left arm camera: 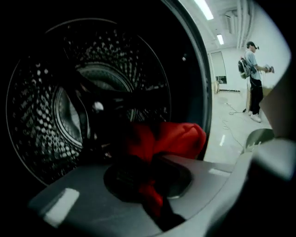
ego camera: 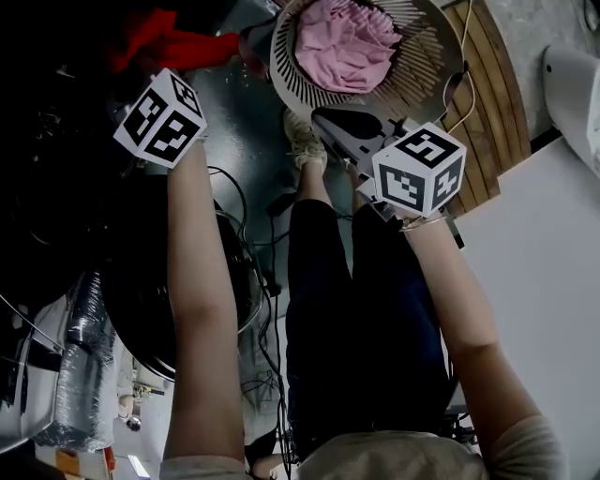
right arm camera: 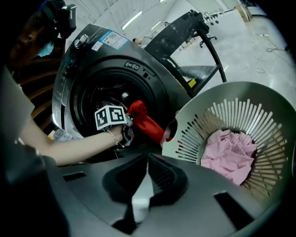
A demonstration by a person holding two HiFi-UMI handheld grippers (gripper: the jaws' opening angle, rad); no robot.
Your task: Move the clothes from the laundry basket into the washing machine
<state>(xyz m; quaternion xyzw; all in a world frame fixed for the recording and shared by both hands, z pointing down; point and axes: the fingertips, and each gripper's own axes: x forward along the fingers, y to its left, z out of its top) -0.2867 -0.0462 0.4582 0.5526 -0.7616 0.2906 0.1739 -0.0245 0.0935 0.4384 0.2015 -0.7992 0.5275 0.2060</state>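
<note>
Red cloth fills the left gripper (left arm camera: 145,183): its jaws are pinched together on a red garment (left arm camera: 178,139), which bulges just past them at the mouth of the washing machine (right arm camera: 78,60). In the right gripper view the garment trails from that gripper towards the rim of the laundry basket (right arm camera: 194,134). Behind the garment is the dimpled steel drum (left arm camera: 41,120), dark inside.

The right gripper (right arm camera: 144,178) hangs near the basket with its jaws drawn narrow and nothing between them. A crumpled pink garment (right arm camera: 229,152) lies at the bottom of the slatted white basket.

A blue-and-white sticker (right arm camera: 110,39) sits on the machine's top front panel; its print is too small to read. A short line of pale lettering (right arm camera: 133,66) runs above the door, and it cannot be read either. The cube (right arm camera: 110,118) on the left gripper carries black-and-white square markers.

The floor (right arm camera: 259,51) is pale grey and glossy, and cables (left arm camera: 233,109) trail across it. Strip lights (left arm camera: 203,8) run along the ceiling of a wide, bright room. Wooden slats (ego camera: 487,103) lie beside the basket in the head view. A second person (left arm camera: 253,78) stands far off by a wall with a backpack on.
</note>
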